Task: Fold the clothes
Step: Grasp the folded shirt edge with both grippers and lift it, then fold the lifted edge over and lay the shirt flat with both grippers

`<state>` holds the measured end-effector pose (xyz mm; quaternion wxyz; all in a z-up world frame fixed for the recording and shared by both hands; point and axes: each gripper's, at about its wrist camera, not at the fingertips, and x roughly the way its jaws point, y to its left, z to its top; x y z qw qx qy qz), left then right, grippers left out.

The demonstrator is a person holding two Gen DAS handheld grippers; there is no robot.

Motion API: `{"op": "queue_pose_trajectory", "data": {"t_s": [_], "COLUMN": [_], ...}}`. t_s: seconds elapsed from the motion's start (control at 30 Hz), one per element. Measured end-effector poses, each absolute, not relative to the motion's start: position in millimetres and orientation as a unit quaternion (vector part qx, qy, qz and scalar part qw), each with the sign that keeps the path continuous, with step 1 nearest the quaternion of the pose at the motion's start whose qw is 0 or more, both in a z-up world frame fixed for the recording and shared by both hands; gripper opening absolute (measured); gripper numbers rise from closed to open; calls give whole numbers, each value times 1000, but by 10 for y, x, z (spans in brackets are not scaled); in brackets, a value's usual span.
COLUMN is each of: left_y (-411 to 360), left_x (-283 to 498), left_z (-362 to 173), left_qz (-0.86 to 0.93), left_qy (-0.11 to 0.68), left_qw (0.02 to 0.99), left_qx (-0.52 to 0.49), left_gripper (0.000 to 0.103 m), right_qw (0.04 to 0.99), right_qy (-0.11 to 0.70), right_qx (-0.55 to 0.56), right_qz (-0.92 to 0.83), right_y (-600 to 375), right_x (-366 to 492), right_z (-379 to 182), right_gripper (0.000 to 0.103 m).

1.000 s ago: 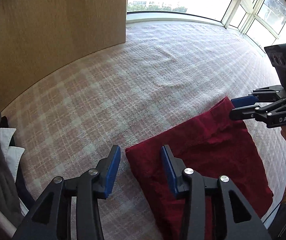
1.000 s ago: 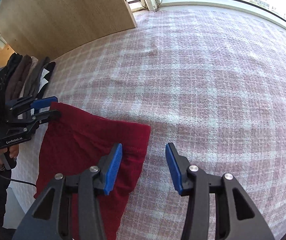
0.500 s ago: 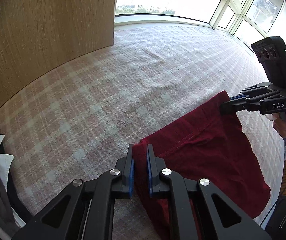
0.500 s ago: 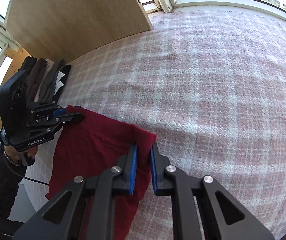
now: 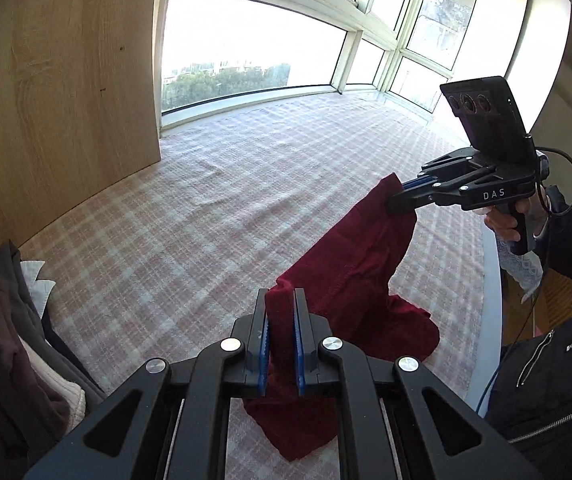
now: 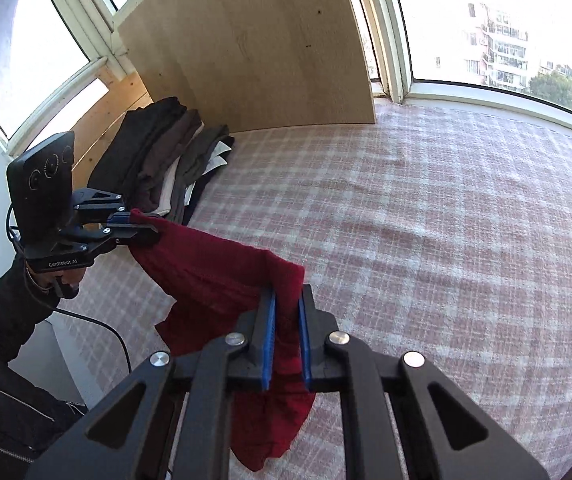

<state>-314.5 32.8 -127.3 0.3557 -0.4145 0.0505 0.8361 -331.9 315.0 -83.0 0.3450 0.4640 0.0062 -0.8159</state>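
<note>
A dark red garment (image 5: 350,264) hangs in the air between both grippers above the checked pink-and-white surface (image 5: 205,216). My left gripper (image 5: 280,300) is shut on one top corner of it. My right gripper (image 6: 286,300) is shut on the other top corner. In the left wrist view the right gripper (image 5: 396,196) shows at the right, clamped on the far corner. In the right wrist view the left gripper (image 6: 141,228) shows at the left, clamped on the garment (image 6: 213,276). The cloth sags between the two and its lower part hangs down towards the surface.
A pile of folded dark, brown and white clothes (image 6: 165,156) lies at the left by a wooden panel (image 6: 253,48); it also shows in the left wrist view (image 5: 1,320). Windows run along the far edge. The person's black jacket (image 5: 558,376) is at the near edge.
Both grippers went from open over the flat garment to shut on its corners, then rose, lifting the garment off the surface so it now hangs between them.
</note>
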Motion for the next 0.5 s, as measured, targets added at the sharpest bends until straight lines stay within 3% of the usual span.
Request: {"op": "queue_pose_trajectory", "data": {"t_s": [0.17,0.37,0.5], "left_y": [429,560,589], "left_x": [-3678,-4398,-4339], "left_z": [-1390,-1966,-2157], "left_qz": [859,834,822], "left_qy": [78,79,116], "left_qw": [307,279,251], "left_qx": [-403,-470,-498], "left_gripper": [9,9,17], "right_qw": [320,272,254], "right_qy": [26,31,84], "right_qx": [463,504,551], "right_qz": [-826,-819,-791], "right_y": [3067,2969,2864], "right_x": [-3719,-4345,-4445], "right_z": [-929,-1342,-1655], "right_gripper": [10,11,20]}}
